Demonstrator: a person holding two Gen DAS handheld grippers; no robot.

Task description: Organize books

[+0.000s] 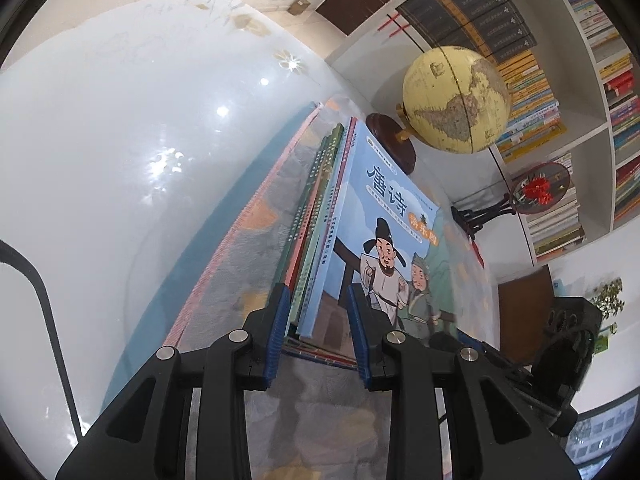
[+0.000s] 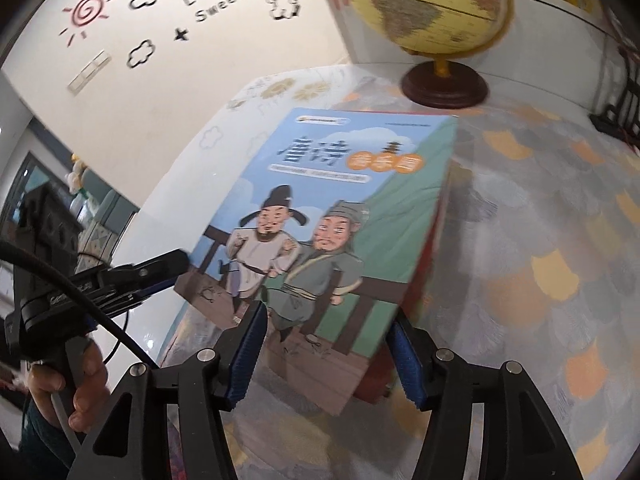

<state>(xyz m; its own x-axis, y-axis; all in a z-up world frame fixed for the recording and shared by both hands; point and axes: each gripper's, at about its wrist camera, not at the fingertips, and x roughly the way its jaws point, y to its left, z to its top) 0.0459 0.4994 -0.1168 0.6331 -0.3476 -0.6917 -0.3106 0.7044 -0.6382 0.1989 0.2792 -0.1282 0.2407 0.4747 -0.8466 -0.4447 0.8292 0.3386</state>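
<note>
Several thin picture books (image 1: 320, 220) stand on edge as a stack on the patterned tablecloth (image 1: 320, 400). The front one has a blue cover (image 2: 332, 200) showing two cartoon men in old robes. My left gripper (image 1: 316, 292) is shut on the stack's near end, one blue pad against each outer book. The right wrist view shows that same left gripper (image 2: 160, 268) clamped at the stack's left edge. My right gripper (image 2: 330, 320) is open; the front cover's lower corner lies between its pads, and neither pad presses on it.
A yellow globe (image 1: 456, 100) on a dark wooden base (image 2: 444, 86) stands just behind the books. Full bookshelves (image 1: 560, 80) and a round red-flower ornament (image 1: 540, 188) are at the right. A glossy white surface (image 1: 120, 140) runs along the left. A hand (image 2: 84, 380) holds the left gripper's handle.
</note>
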